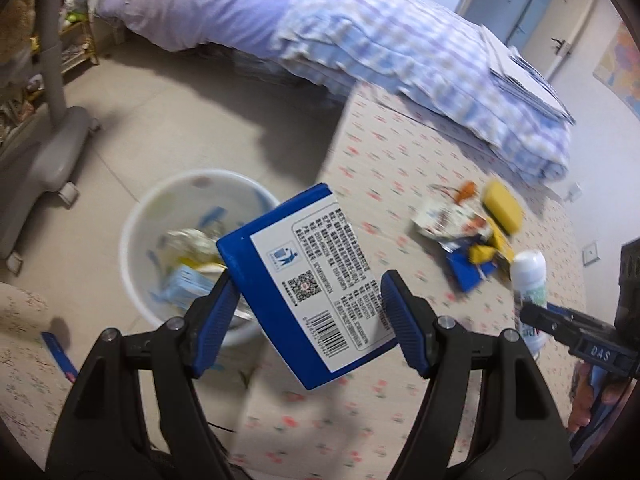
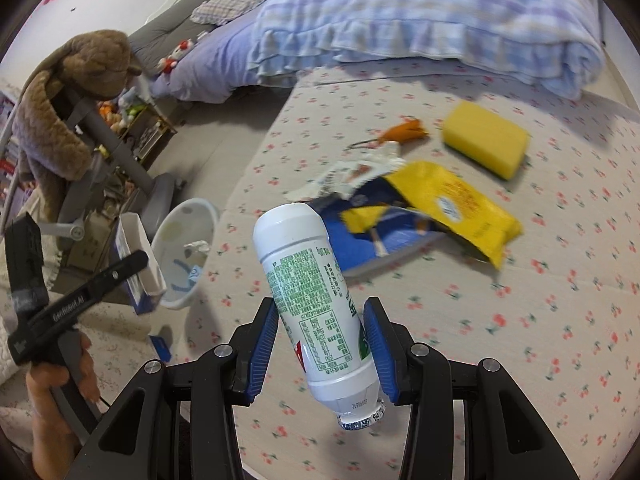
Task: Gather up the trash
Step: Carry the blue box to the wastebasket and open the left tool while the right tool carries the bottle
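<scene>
1. While most print here is too blurry to read, the left gripper (image 1: 310, 312) clearly has its blue ribbed fingers (image 1: 404, 320) clamped on a blue carton (image 1: 308, 280). Its white label panel has dense small text, a QR code and a barcode, none of it legible.
2. Just past the left-hand finger, lower down on the floor, sits a round white plastic basin (image 1: 136, 220) with crumpled wrappers and a pale blue box inside.
3. The right gripper (image 2: 320, 344) is closed on a white plastic bottle (image 2: 316, 300), which sits tilted with its neck toward the camera. It's smooth and cylindrical, with green print, a nutrition-style table and a bit of red on the label; can't make out the words.
4. Beyond the right fingers, on the cherry-print mat (image 2: 520, 320), there's a pile of trash: a shiny yellow pouch (image 2: 456, 200), a flat blue pack (image 2: 360, 240) and torn white wrappers (image 2: 352, 176).
5. Further out sit a chunky yellow sponge block (image 2: 486, 144) and something small and orange (image 2: 404, 130).
6. Readable bits: "DAS" on the right gripper's body in the left view, something like "GenRobot.AI" on the left one in the right view.
7. Behind it all there's a bed with a frilly blue checked quilt (image 2: 400, 24).
</scene>
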